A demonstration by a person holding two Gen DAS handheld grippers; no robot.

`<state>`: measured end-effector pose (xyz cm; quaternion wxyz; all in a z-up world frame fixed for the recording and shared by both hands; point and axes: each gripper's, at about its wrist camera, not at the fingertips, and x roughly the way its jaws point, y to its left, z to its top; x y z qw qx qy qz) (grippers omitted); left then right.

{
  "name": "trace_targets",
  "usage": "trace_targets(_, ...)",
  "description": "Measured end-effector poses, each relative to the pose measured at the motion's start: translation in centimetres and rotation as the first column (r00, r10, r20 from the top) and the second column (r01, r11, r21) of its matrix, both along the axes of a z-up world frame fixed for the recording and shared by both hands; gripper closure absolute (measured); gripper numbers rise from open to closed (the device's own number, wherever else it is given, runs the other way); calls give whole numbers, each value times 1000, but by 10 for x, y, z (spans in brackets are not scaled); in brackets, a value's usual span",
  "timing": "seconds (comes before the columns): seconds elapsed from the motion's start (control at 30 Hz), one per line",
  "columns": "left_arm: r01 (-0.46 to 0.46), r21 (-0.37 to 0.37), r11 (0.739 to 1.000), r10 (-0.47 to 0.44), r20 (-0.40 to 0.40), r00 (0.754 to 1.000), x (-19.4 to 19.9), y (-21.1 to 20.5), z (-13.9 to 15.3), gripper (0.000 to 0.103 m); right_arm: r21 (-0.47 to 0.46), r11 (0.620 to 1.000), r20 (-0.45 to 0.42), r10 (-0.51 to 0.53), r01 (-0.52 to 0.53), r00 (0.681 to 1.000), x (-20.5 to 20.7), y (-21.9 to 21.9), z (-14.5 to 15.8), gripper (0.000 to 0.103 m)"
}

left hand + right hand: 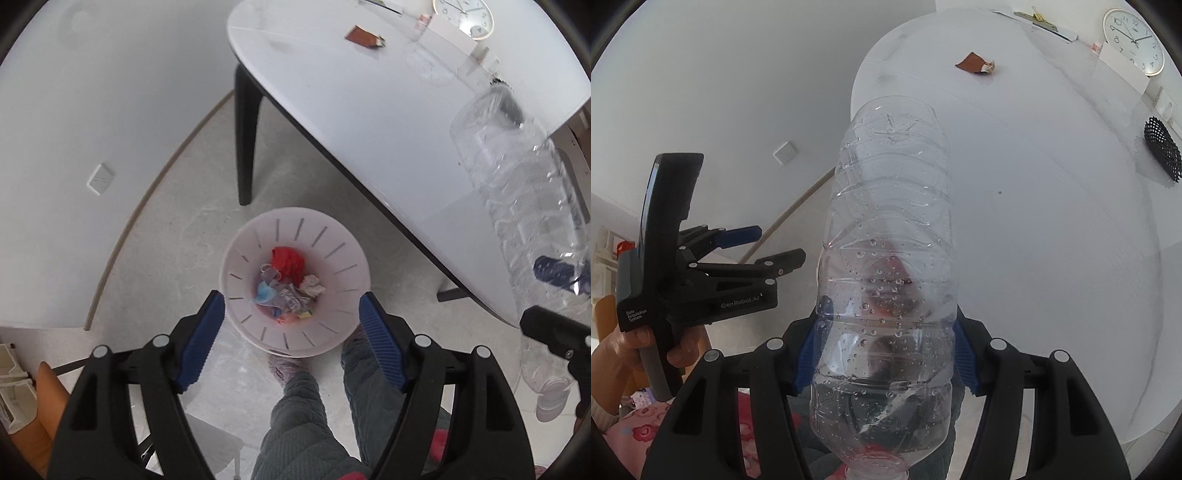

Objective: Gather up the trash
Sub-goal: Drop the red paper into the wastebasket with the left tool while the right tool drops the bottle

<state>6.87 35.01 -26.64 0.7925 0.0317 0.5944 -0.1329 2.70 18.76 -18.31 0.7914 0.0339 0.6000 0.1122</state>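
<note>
My left gripper [291, 306] hangs empty, fingers spread, over the slotted trash bin [236, 258]; my right gripper [884, 354] clamps a clear plastic bottle [890, 229], next to drop.

Left gripper [291, 301] agape, pointing down (nothing between pads); right gripper [886, 354] clamped.

Both views are bright and evenly lit by soft, cool daylight — shadows stay faint. The fisheye lens bends straight lines hard toward the rim, with black vignette corners. In the left view the bottle [524, 236] at 3 o'clock is smeared and out of focus; the table [332, 92] shows a pale sheen. In the right view the tabletop [1052, 221] is washed out — the wall looks hazy.
</note>
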Motion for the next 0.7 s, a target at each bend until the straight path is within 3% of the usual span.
trace_targets(0.2, -90, 14, 996, 89, 37, 995, -6, 41, 21, 29, 7, 991, -45, 137, -136, 990, 4, 39, -17, 42)
trace_targets(0.37, -172, 15, 985, 171, 54, 984, -10, 71, 28, 29, -3, 967, -120, 252, -254, 960, 15, 74, -47, 42)
trace_targets(0.7, -278, 22, 960, 277, 35, 960, -18, 103, 23, 29, -64, 930, -223, 341, -363, 913, 46, 113, -100, 41)
